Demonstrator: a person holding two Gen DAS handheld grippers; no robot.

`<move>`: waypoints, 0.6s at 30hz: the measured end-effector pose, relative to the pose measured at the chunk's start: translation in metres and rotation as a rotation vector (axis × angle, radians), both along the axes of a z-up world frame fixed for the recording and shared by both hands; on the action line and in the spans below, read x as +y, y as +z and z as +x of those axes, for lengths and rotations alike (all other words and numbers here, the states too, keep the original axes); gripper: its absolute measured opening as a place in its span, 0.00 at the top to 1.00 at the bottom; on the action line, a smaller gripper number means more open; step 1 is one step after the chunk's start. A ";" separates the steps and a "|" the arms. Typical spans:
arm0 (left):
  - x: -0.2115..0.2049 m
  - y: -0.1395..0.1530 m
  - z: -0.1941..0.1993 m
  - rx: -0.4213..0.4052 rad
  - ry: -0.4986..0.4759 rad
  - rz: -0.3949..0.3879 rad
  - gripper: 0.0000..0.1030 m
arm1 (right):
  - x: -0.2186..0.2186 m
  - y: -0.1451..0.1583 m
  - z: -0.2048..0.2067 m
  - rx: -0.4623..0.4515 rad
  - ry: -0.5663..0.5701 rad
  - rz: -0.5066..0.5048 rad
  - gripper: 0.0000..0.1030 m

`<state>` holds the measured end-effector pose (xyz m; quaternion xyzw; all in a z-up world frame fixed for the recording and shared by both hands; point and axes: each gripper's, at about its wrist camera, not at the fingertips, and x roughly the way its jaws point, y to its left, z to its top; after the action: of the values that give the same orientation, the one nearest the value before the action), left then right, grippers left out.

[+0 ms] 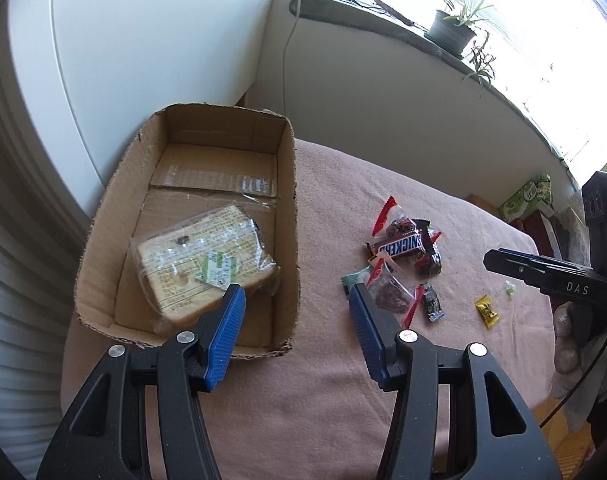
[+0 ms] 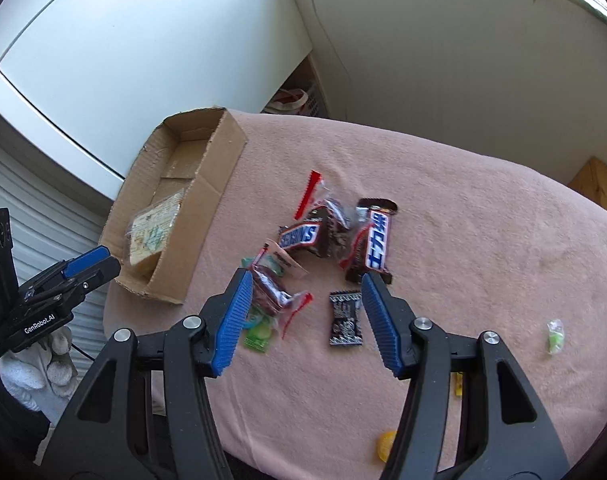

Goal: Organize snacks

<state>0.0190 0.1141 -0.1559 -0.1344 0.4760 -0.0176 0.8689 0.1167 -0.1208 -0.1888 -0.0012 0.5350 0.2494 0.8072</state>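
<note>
We hold two tongs over a table with a pink cloth (image 1: 331, 380). Our left tongs (image 1: 297, 304) are apart and hold nothing. Just past their left tip sits the box (image 1: 291, 184), with its open top up so snacks can drop in. One snack is already inside: a bread pack (image 1: 201, 258), lying flat on the box floor, beside that left tip. Our right tongs (image 2: 305, 294) are apart too, and empty. They point down at the pile of snacks that still waits on the cloth. Between their tips lie a red-edged bag (image 2: 273, 294) and a small black pack (image 2: 345, 318). Just past the tips are two Snickers bars (image 2: 299, 236), one leaning on the other, so they may slide if we bump them. A little green candy (image 2: 555, 336) lies far off to the right of the right tongs, alone. The box stays to the left of the pile, close by, so each trip is short. We think the next job is to pinch one snack from the pile and carry it over.
</note>
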 end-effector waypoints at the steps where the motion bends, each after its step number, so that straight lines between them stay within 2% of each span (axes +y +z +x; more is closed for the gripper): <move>1: -0.006 -0.001 0.001 0.001 -0.015 -0.002 0.49 | -0.013 -0.001 -0.003 0.001 -0.023 -0.006 0.42; 10: -0.070 -0.009 0.012 0.037 -0.189 -0.044 0.49 | -0.125 -0.018 -0.030 0.029 -0.242 -0.079 0.42; 18: -0.149 -0.024 0.022 0.095 -0.379 -0.073 0.49 | -0.184 -0.033 -0.033 0.021 -0.341 -0.180 0.42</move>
<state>0.0411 -0.0350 -0.1796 -0.0744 0.5325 -0.1917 0.8211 0.0838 -0.3045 -0.2214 0.0200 0.5561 0.0602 0.8287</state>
